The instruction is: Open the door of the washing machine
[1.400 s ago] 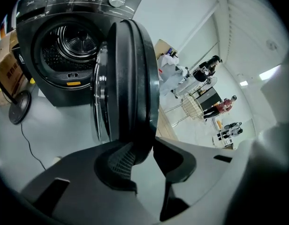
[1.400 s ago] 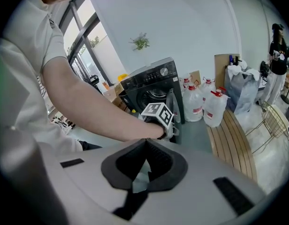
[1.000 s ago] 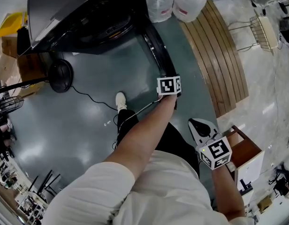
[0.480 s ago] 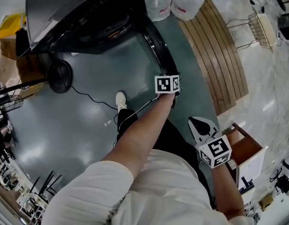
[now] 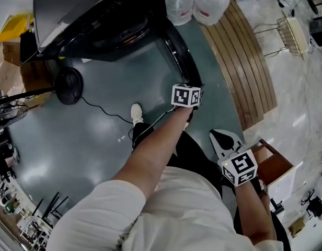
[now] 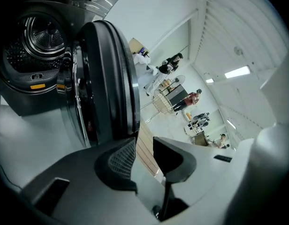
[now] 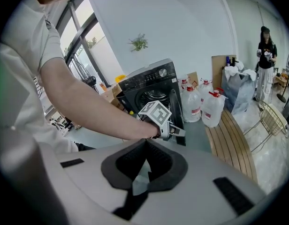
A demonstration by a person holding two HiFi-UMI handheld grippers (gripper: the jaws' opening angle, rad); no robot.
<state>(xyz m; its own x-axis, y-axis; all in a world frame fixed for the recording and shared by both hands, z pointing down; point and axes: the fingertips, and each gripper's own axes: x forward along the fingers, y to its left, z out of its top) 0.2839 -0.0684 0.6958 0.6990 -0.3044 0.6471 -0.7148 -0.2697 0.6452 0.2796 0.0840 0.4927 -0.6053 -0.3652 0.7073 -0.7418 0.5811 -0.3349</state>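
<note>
The black front-load washing machine point(image 5: 93, 14) stands at the top of the head view. Its round door point(image 5: 179, 54) is swung out toward me. In the left gripper view the drum point(image 6: 41, 32) is exposed and the door's thick edge point(image 6: 109, 74) rises just past the left-hand jaw. My left gripper point(image 6: 144, 142) is open, with only floor showing in the gap between its pads. Its marker cube point(image 5: 186, 95) sits at the door's outer end. My right gripper point(image 5: 219, 136) hangs back by my side, shut and empty point(image 7: 145, 142).
Large water jugs point(image 5: 195, 1) stand right of the machine. A slatted wooden bench point(image 5: 244, 61) runs along the door's right. A black fan base point(image 5: 68, 85) and its cable lie to the left. A wooden box point(image 5: 273, 169) is at my right. My white shoe point(image 5: 136, 111) is on the floor.
Almost nothing: the left gripper stays at the door's outer end and the right gripper holds still. Only the head view has shifted slightly.
</note>
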